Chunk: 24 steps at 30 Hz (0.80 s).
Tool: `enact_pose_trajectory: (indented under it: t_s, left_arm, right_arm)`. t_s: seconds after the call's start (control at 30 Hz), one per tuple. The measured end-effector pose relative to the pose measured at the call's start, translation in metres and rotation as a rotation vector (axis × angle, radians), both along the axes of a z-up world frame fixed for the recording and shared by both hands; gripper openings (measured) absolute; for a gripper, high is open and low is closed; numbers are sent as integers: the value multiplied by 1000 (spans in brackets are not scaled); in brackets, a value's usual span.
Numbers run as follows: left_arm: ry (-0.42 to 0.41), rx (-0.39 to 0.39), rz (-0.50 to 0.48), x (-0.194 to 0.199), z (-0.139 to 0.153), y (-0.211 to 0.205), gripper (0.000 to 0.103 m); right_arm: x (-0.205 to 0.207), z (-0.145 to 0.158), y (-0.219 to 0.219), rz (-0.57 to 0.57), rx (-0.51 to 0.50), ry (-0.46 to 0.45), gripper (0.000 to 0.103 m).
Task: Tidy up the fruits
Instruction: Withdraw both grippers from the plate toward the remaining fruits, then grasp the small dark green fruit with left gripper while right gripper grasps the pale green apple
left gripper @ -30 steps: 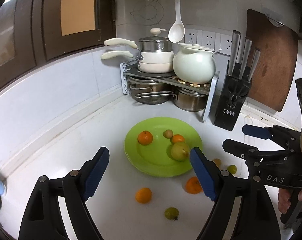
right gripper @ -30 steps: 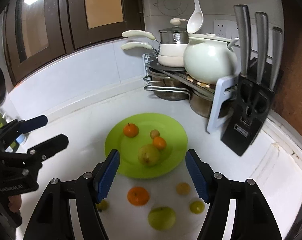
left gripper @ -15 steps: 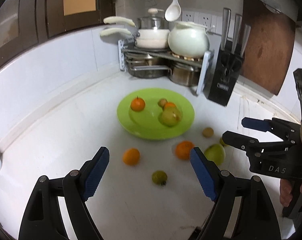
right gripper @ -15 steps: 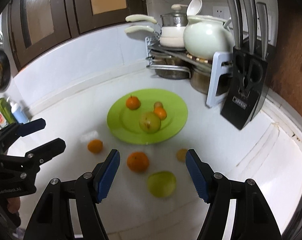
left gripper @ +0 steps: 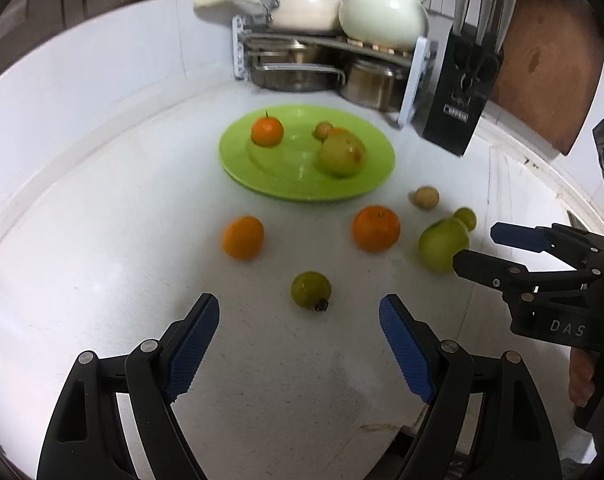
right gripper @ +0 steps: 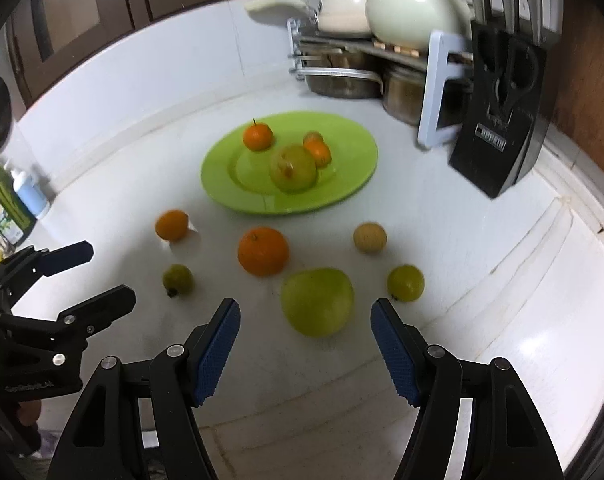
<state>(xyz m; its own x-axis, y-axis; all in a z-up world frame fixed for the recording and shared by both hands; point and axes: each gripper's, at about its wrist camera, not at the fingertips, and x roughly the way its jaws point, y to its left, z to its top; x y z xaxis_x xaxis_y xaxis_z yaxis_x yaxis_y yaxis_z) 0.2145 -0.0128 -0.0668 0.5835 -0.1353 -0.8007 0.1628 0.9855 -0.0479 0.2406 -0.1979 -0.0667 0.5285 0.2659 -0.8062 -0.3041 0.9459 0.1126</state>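
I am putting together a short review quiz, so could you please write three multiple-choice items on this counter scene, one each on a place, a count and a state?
1. Where does the large green fruit off the plate lie?
A. on the green plate
B. on the counter just ahead of the right gripper
C. on the pot rack

2. How many fruits lie on the green plate?
A. two
B. four
C. seven

3. How do the right gripper's fingers stand?
A. closed on an orange
B. apart with nothing between the pads
C. closed on the plate rim

Answers: 1 B, it sits on the white counter ahead of the right gripper. 2 B, two oranges, one green fruit and one small brownish fruit show there. 3 B, the blue pads stand clear of any fruit.
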Motion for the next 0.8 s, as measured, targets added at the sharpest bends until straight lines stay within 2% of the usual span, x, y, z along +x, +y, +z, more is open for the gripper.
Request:
enact_pose_trajectory:
  t_s: [0.1,0.27,0.57,0.8]
  left_arm:
    - [29,-11,-6,6,-11,-1,79]
    - [50,-14,-11,15,-23,-4,69]
    - [83,-30,-20,31,-34,-9,52]
    - [89,-31,-37,34,-38,-12,36]
  right_arm:
    - [4,-11,-1,0,-5,28,69]
    - [11,-23,-4,1,1,60,68]
    - [25,-28,-6,-4,41,85,67]
    - [29,-32,-4,13,57,98,57]
